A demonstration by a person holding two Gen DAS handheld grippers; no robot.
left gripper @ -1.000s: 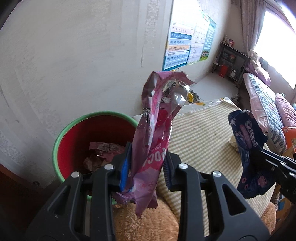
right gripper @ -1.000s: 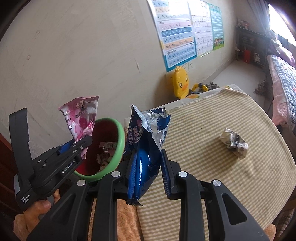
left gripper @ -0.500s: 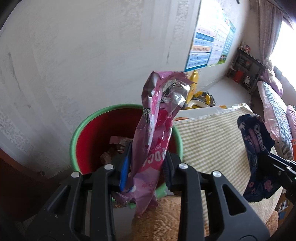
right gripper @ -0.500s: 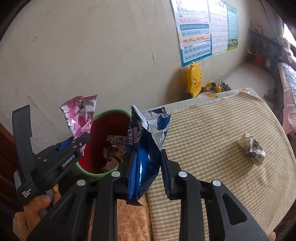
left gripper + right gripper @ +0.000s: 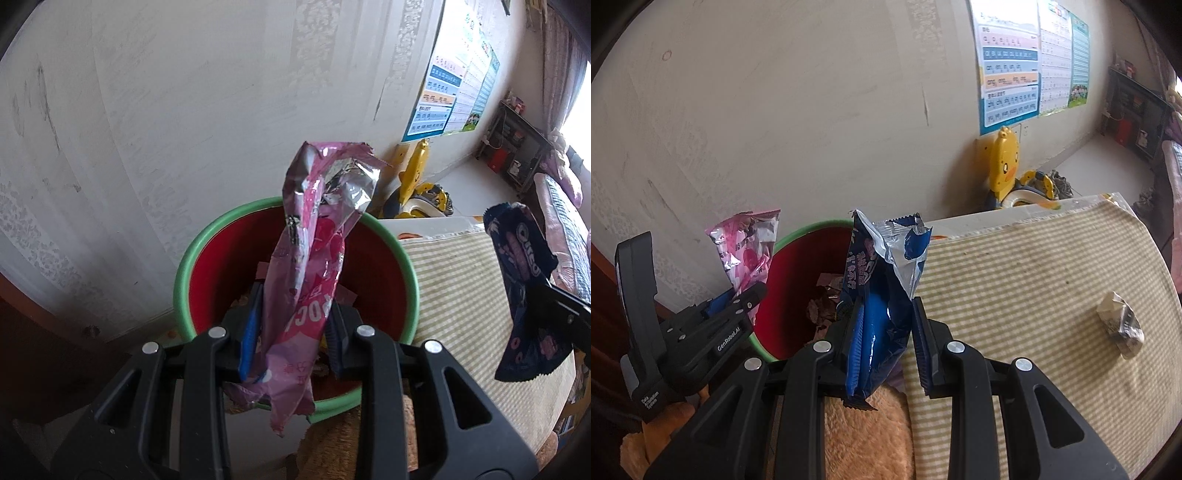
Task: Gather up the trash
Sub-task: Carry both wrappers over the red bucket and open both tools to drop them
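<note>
Left claw (image 5: 291,332) around crinkled pink wrapper (image 5: 314,266), foil-lined, torn-topped

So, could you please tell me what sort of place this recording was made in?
Most likely a lived-in family home, perhaps a bedroom. A bed with pink bedding lies by the window, children's learning posters hang on the wall, and a yellow duck-shaped child's seat stands below them.

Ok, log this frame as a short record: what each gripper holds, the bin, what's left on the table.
left gripper: shut on pink wrapper, held over the bin
right gripper: shut on blue wrapper, beside the bin
bin: red inside, green rim, scraps already in it
left on table: crumpled silver wrapper on the checked cloth
</note>
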